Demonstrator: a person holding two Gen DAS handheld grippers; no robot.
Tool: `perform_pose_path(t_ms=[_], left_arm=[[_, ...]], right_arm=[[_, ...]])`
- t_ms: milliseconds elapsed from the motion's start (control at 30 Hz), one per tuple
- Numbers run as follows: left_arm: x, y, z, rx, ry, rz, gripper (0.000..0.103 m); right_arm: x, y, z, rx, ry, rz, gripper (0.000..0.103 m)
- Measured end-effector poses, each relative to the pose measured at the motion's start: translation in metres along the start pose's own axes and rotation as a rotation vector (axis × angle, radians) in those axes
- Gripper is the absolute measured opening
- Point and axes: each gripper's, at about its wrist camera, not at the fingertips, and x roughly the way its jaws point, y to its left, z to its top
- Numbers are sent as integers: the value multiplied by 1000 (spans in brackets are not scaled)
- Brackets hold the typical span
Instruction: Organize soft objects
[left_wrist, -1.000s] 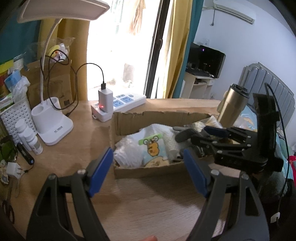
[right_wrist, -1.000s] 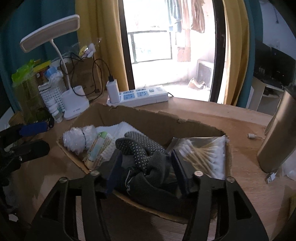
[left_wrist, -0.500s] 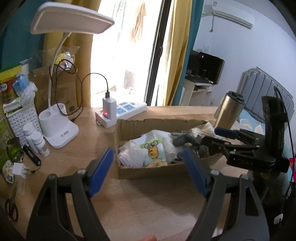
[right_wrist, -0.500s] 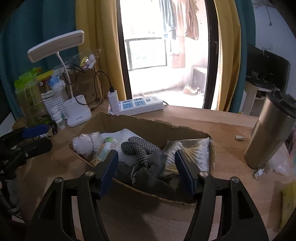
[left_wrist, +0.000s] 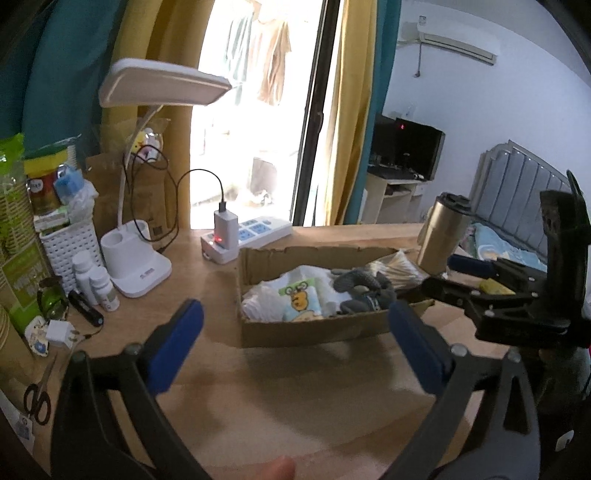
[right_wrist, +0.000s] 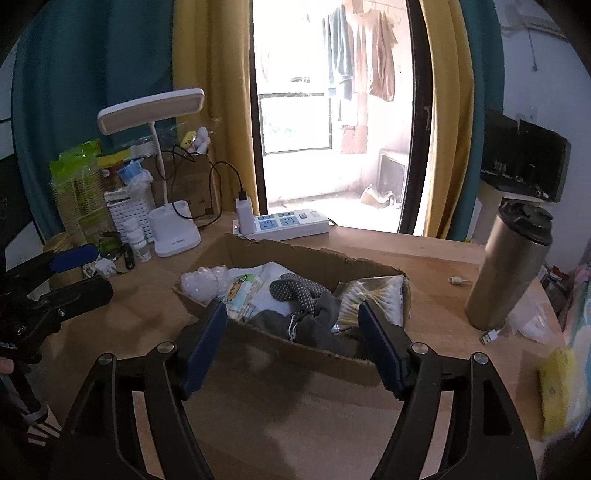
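Note:
A shallow cardboard box (left_wrist: 306, 328) (right_wrist: 303, 349) sits on the wooden desk. It holds a white cloth with a cartoon print (left_wrist: 299, 299) (right_wrist: 243, 291), grey dotted socks (left_wrist: 360, 286) (right_wrist: 299, 295), a bag of cotton swabs (left_wrist: 397, 267) (right_wrist: 376, 299) and a clear plastic bundle (right_wrist: 205, 282). My left gripper (left_wrist: 295, 349) is open and empty, in front of the box. My right gripper (right_wrist: 291, 343) is open and empty, just short of the box's near wall; it also shows in the left wrist view (left_wrist: 461, 277).
A white desk lamp (left_wrist: 136, 258) (right_wrist: 173, 229), a power strip with charger (left_wrist: 243, 236) (right_wrist: 284, 223), small bottles (left_wrist: 94, 277) and a white basket (left_wrist: 62, 243) stand at the left. A steel tumbler (left_wrist: 441, 234) (right_wrist: 511, 266) stands right of the box. Scissors (left_wrist: 37, 395) lie near the left edge.
Both grippers have pulled back from the box, which now looks smaller and farther. The right gripper has left the grey socks and its jaws have opened wider.

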Motion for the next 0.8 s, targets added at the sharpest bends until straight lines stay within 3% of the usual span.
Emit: perform_pose_path(t_ms=[233,633,800], left_arm=[[-21,-5,-3,-3,-33,2,102],[-66,-10,-8,-4,-111,52,102],[-87,-11,-13,-13,-154,41,102]], right_arm=[[-28,10,-5,-6,-24,-31,85],[-80,29,-13,-20,-85,-76,87],[-100,36,-16,-21,-111,-102,87]])
